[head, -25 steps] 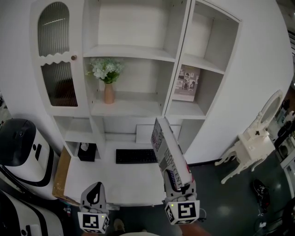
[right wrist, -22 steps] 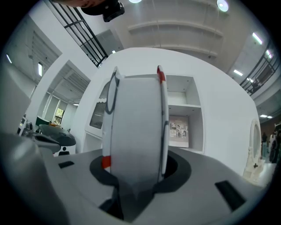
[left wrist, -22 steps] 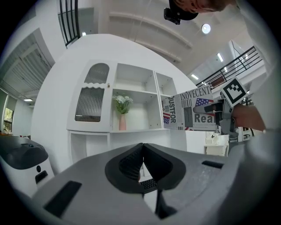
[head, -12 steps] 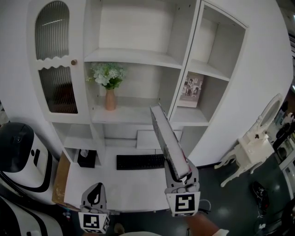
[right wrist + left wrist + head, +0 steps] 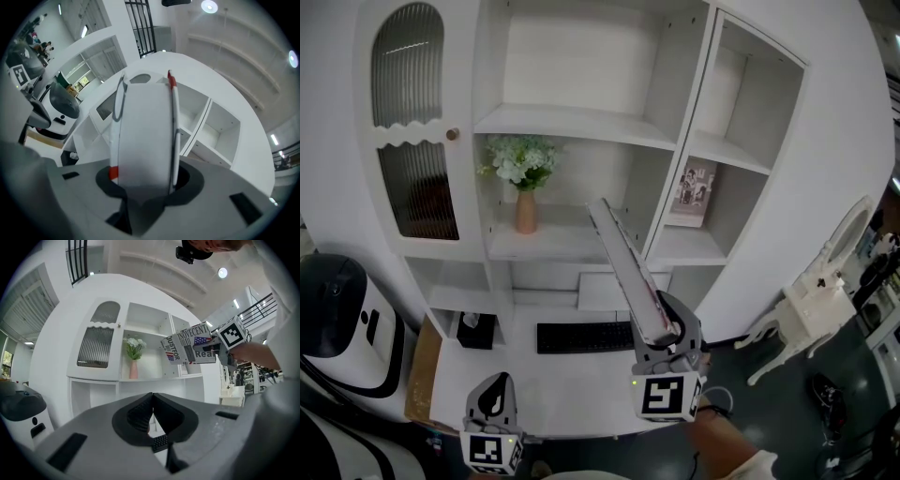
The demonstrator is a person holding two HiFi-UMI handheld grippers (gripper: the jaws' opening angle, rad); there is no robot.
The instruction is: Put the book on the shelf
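Though closed, book (image 5: 628,274) with white page edges, headline-printed red-trimmed covers.

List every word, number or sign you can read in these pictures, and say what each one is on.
"INOVCENT": big capitals on the book cover, left gripper view; some letters doubtful.
"USTFOR": capitals along the book's left edge.
"Rea": bold, lower cover; the rest is behind the right gripper.
Square markers on the left gripper and right gripper: patterns, no words.
Framed picture: too small to read.
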